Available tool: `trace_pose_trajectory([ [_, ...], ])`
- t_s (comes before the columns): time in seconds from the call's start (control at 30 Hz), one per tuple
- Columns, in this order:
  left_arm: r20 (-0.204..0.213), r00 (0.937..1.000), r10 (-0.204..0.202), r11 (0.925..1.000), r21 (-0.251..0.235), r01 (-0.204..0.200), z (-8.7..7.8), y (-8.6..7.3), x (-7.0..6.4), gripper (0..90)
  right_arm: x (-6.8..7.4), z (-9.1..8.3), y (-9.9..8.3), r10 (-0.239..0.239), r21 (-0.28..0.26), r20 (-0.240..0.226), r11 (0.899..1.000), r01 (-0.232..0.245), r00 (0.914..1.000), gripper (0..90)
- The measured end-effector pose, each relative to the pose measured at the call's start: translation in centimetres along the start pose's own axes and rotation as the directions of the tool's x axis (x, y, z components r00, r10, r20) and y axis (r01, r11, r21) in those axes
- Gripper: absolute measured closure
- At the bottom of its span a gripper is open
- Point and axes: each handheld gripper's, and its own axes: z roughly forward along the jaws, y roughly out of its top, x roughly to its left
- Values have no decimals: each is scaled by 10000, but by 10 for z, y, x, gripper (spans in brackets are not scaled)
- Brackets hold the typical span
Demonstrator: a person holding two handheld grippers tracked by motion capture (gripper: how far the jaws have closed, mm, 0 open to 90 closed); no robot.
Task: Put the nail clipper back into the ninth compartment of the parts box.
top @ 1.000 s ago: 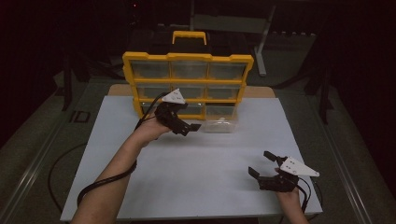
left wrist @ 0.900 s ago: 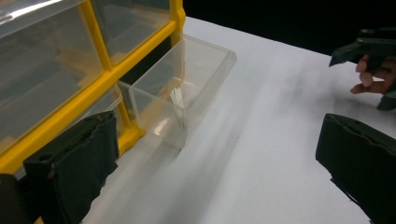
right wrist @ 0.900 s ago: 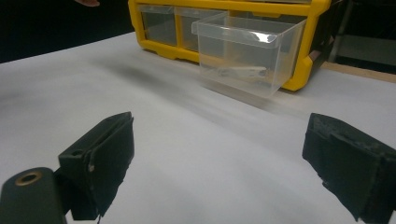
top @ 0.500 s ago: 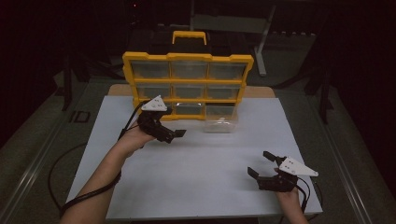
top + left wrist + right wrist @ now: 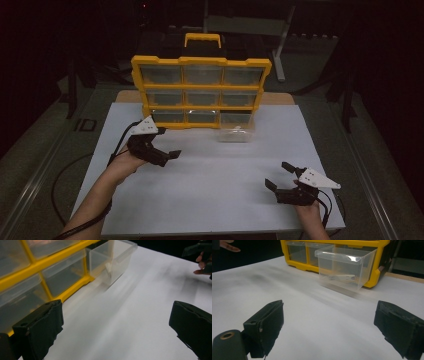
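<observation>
My left gripper and right gripper both hang spread and empty, the pulled-out clear drawer lying farther off between them, well apart from either.

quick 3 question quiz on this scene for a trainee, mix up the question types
1. True or false: the left hand-held gripper holds the pulled-out drawer.
2. Which drawer of the yellow organizer is pulled out? A) top left B) middle C) bottom right
3. Fill in: the jaws of the right hand-held gripper stand ____.

Key
1. False: its jaws are open and hold nothing, out over the white tabletop, apart from the drawer.
2. C: the clear bottom right drawer sticks out over the tabletop, with a small pale item inside, too blurred to name.
3. Open, with nothing between them.
</observation>
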Motion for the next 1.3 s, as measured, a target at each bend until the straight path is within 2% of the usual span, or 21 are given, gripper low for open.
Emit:
trace_pose_trajectory([
  [0.23, -395, 9988, -279, 9996, -103, 275, -21, -22, 1, 2, 0, 1, 0, -50, 32, -2, 10000, 50, 10000, 92],
  [0.53, -727, 9964, -436, 9990, -172, 425, -37, -43, -5, 3, 1, 2, 1, -60, 50, -18, 10000, 60, 10000, 92],
  [0.73, -1028, 9915, -793, 9964, -378, 758, -47, -61, -8, 2, 2, 2, 1, -54, 45, -35, 10000, 54, 10000, 91],
  [0.87, -1266, 9885, -825, 9963, -336, 788, -50, -72, -12, 2, 2, 3, 1, -55, 65, -58, 10000, 56, 10000, 91],
  [0.97, -1411, 9850, -995, 9947, -383, 950, -52, -80, -15, 2, 3, 3, 1, -59, 68, -59, 10000, 60, 10000, 92],
  [1.1, -1374, 9812, -1357, 9900, -566, 1290, -53, -92, -19, 2, 3, 3, 1, -20, 82, -71, 10000, 21, 10000, 92],
  [1.3, -1535, 9755, -1575, 9868, -623, 1496, -51, -109, -25, 3, 3, 3, 1, 8, 73, -101, 10000, -7, 9999, 91],
])
